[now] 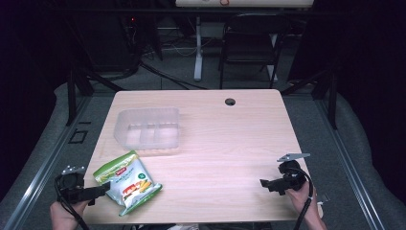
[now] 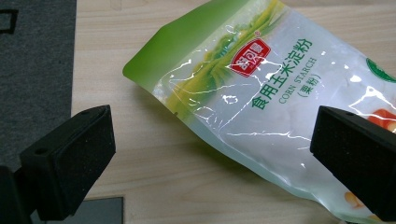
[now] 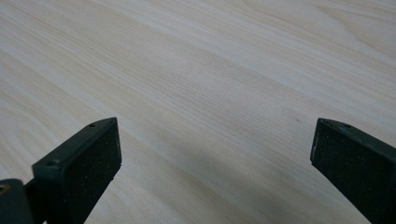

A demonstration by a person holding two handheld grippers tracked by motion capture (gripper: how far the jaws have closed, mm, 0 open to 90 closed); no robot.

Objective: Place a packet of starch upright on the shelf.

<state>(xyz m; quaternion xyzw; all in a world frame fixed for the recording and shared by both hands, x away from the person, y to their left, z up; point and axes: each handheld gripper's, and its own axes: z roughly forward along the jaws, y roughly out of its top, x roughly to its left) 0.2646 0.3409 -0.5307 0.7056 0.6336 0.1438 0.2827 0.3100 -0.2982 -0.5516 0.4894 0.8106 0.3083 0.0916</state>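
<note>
Both grippers are held open and empty: the left gripper (image 1: 103,188) just beside a corn starch pouch (image 1: 128,182) at the table's (image 1: 230,139) near left. Soft, glossy and likely slippery, the pouch is best pinched at its flat green seam.

The high view looks forward and down from above the person's side, taking in the whole surface (image 1: 215,139) from far off. The left gripper view rides on the left tool (image 1: 98,191), close above the near left corner, and shares the corn starch bag (image 1: 128,182) (image 2: 261,107) ahead of its jaws. The right gripper view rides on the right tool (image 1: 265,184), facing bare wood just ahead.
</note>
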